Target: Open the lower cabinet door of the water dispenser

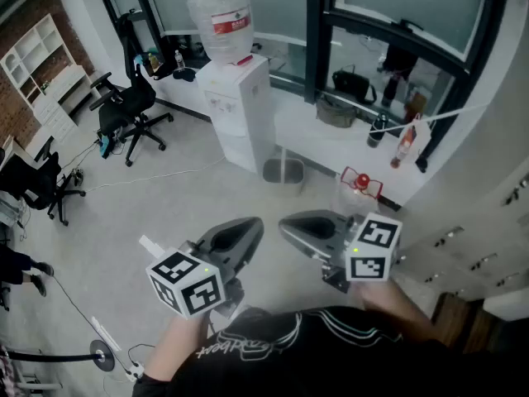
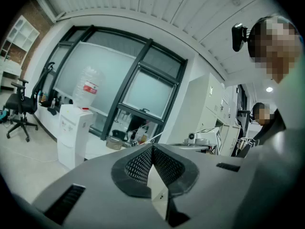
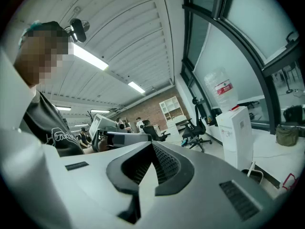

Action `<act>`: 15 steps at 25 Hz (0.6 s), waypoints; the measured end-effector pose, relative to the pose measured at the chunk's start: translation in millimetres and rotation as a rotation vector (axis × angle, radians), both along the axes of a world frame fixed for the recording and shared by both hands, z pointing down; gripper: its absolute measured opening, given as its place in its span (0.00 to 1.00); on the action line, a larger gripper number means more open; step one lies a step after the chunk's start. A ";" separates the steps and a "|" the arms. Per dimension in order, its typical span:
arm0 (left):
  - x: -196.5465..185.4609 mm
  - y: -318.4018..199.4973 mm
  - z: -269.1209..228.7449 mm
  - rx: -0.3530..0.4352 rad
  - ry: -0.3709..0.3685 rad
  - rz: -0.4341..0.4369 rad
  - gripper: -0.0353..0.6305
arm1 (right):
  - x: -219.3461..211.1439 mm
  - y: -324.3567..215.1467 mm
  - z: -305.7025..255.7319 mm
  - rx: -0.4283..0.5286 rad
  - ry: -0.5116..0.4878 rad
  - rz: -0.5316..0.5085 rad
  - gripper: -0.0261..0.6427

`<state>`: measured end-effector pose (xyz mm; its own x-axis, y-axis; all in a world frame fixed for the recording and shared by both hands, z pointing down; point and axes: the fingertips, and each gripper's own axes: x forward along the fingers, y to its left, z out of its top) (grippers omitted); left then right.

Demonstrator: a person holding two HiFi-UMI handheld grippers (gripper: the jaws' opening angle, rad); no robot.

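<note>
Water dispenser [image 1: 238, 98] is standing by the window wall, well ahead of both grippers, its lower cabinet door [image 1: 240, 149] looking closed.
The left gripper [image 1: 250, 230] and the right gripper [image 1: 288, 224] are hovering side by side above the grey floor [image 1: 165, 197], each with its jaws clenched together on nothing. The white dispenser is carrying a clear bottle [image 1: 220, 15] on top, with a black office chair [image 1: 128, 106] sitting to its left and a low white ledge [image 1: 331, 135] running off to its right.

Black top [image 1: 273, 346], white lettering and stripes, grey left hand-held gripper [image 1: 250, 228], grey right hand-held gripper [image 1: 291, 224]
</note>
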<state>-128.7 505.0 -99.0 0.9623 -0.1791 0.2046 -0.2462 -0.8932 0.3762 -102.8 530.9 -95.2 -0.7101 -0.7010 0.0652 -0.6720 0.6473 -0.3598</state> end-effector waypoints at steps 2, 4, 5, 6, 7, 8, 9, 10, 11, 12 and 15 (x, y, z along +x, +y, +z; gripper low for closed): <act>2.1 0.2 1.6 0.002 -0.001 -0.003 0.05 | 3.2 -0.5 1.9 0.000 -0.005 0.002 0.06; 3.9 -1.0 4.6 0.000 -0.003 -0.004 0.05 | 6.0 -2.3 3.9 -0.001 -0.011 0.005 0.06; 4.5 -2.3 6.9 -0.002 -0.004 -0.003 0.05 | 6.8 -3.7 5.5 -0.003 -0.013 0.006 0.06; 4.8 -4.0 9.8 -0.006 -0.005 -0.003 0.05 | 6.9 -5.6 8.1 -0.005 -0.011 0.006 0.06; 5.0 -6.4 13.0 -0.012 -0.007 -0.003 0.05 | 7.2 -8.4 11.5 -0.006 -0.006 0.008 0.06; 5.5 -9.4 16.3 -0.018 -0.009 -0.004 0.05 | 8.2 -12.2 15.3 -0.008 -0.001 0.013 0.06; 6.4 -13.3 19.4 -0.024 -0.010 -0.005 0.05 | 9.7 -16.9 19.0 -0.011 0.004 0.018 0.06; 7.6 -18.0 22.4 -0.030 -0.011 -0.005 0.05 | 11.2 -22.1 22.4 -0.016 0.005 0.023 0.06; 9.0 -23.7 25.8 -0.036 -0.012 -0.006 0.05 | 12.7 -28.0 25.7 -0.022 0.004 0.027 0.06; 10.5 -30.3 29.7 -0.044 -0.013 -0.006 0.05 | 13.8 -34.5 29.2 -0.029 0.004 0.029 0.06; 17.7 -53.8 43.9 -0.071 -0.018 -0.002 0.05 | 18.4 -57.5 42.4 -0.059 0.007 0.033 0.06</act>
<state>-111.0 451.2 -55.1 0.9580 -0.1651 0.2343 -0.2550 -0.8640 0.4341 -84.4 473.4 -52.8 -0.6860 -0.7190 0.1116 -0.6952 0.6025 -0.3921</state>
